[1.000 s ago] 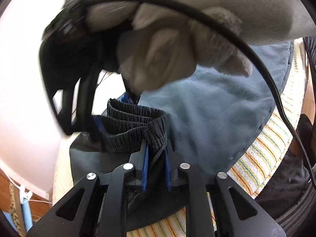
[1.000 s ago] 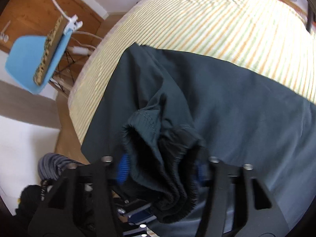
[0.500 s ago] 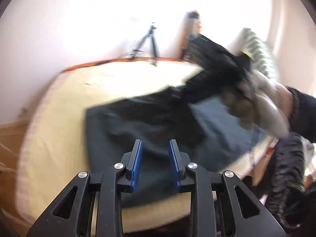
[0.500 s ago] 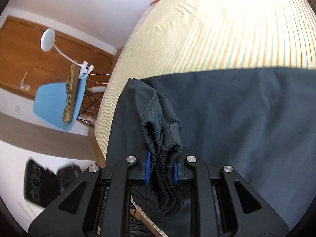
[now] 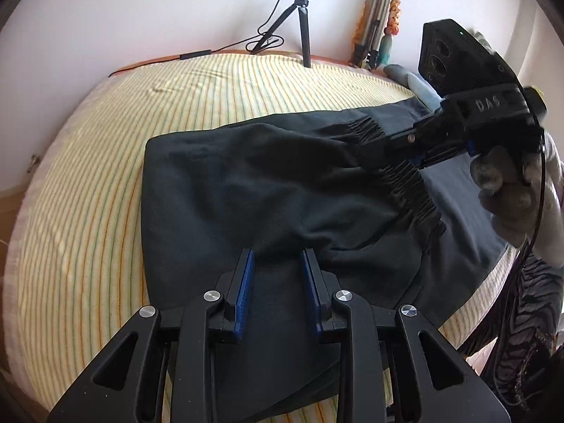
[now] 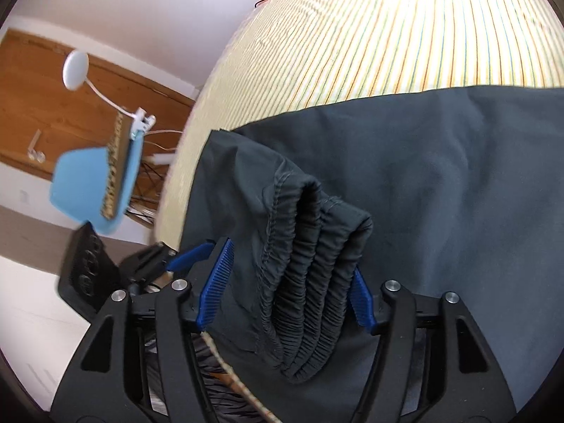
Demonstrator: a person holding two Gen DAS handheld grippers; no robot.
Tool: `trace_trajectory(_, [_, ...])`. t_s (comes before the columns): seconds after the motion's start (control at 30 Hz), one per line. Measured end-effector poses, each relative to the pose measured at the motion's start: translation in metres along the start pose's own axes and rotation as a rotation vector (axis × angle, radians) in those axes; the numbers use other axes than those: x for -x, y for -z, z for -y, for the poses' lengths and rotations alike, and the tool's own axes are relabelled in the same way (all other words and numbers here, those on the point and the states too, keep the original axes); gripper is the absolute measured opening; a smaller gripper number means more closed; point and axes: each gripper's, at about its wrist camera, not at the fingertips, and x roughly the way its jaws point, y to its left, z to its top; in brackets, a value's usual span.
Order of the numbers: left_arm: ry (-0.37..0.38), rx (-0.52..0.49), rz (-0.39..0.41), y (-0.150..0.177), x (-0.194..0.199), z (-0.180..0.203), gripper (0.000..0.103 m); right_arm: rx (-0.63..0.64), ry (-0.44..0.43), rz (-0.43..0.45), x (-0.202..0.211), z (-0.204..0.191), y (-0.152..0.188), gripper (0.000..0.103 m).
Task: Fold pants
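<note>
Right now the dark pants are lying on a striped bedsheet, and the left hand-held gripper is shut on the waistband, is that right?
Not quite. The pants do lie on the striped bedsheet, but the left hand-held gripper is open, its jaws apart over the fabric and pinching nothing, as the left wrist view shows. The waistband sits bunched between the jaws of the right hand-held gripper, which are also spread.

A bed with a striped yellow sheet (image 5: 88, 183) stands against a pale wall (image 5: 141, 10). A ring light on a black tripod (image 5: 303, 24) stands behind it. Beside the bed, a blue chair (image 6: 88, 183) carries a clip-on white lamp (image 6: 75, 70) before wood panelling (image 6: 42, 98).
</note>
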Motion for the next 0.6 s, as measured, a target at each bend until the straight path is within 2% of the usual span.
trace_trajectory(0.03, [0.005, 0.012, 0.003, 0.003, 0.001, 0.000, 0.025, 0.011, 0.015, 0.005, -0.001, -0.003, 0.001, 0.064])
trace_trajectory(0.1, [0.003, 0.021, 0.008, 0.003, -0.002, -0.004, 0.025, 0.049, 0.071, 0.012, -0.002, -0.010, 0.003, 0.054])
trace_trajectory(0.13, [-0.006, 0.031, 0.020, 0.004, 0.004, -0.008, 0.025, 0.063, 0.093, 0.008, -0.002, -0.012, 0.003, 0.037])
trace_trajectory(0.17, [-0.007, 0.043, 0.031, 0.004, 0.007, -0.011, 0.025, 0.071, 0.107, 0.002, -0.005, -0.016, 0.003, 0.027])
trace_trajectory(0.3, [-0.009, 0.134, 0.098, 0.002, 0.026, -0.034, 0.034, 0.052, 0.072, 0.029, 0.001, -0.016, 0.005, 0.020])
trace_trajectory(0.4, [0.007, 0.210, 0.151, 0.000, 0.041, -0.052, 0.034, 0.039, 0.039, 0.065, 0.019, -0.013, 0.010, 0.019])
trace_trajectory(0.6, [0.034, 0.227, 0.191, -0.005, 0.052, -0.055, 0.034, 0.010, 0.025, 0.110, 0.062, -0.004, 0.021, 0.019])
